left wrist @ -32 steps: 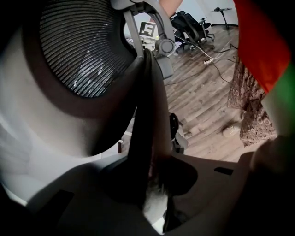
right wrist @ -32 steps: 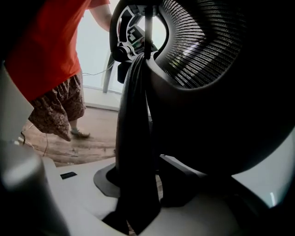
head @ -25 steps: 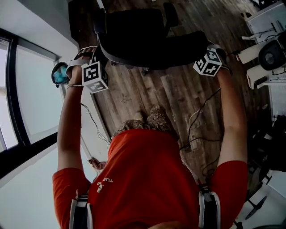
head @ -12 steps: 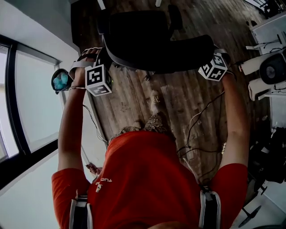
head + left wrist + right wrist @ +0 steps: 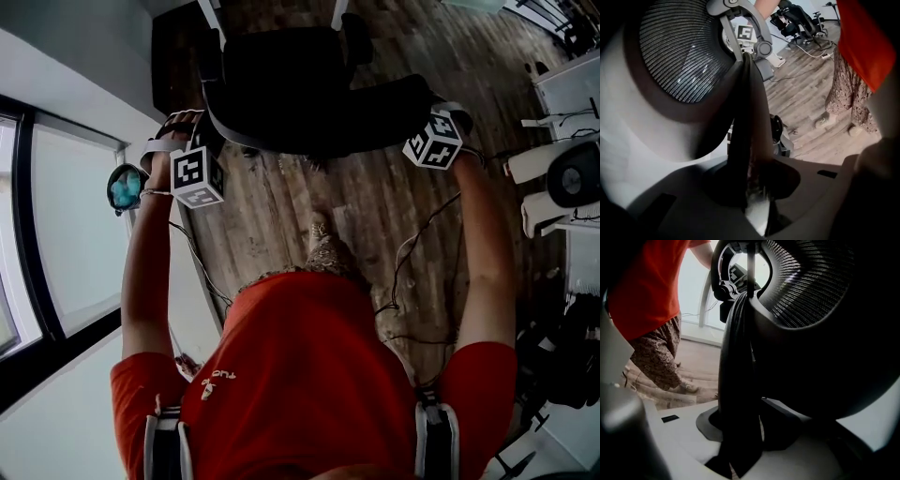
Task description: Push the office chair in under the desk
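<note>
— Wood floor (image 5: 375, 216) underfoot. What do the tools hold?
— Left gripper (image 5: 747, 187) and right gripper (image 5: 740, 427) each clamp narrowly on a side edge of the chair (image 5: 300, 84) back, in the frame's upper middle.
— Which step?
— Mid-push, I'd judge. The seat sits near two white legs (image 5: 338, 11) at the top edge, likely the desk's.
— Next?
— Hold both grips firm and drive the chair straight in between those legs, evenly from both sides.
</note>
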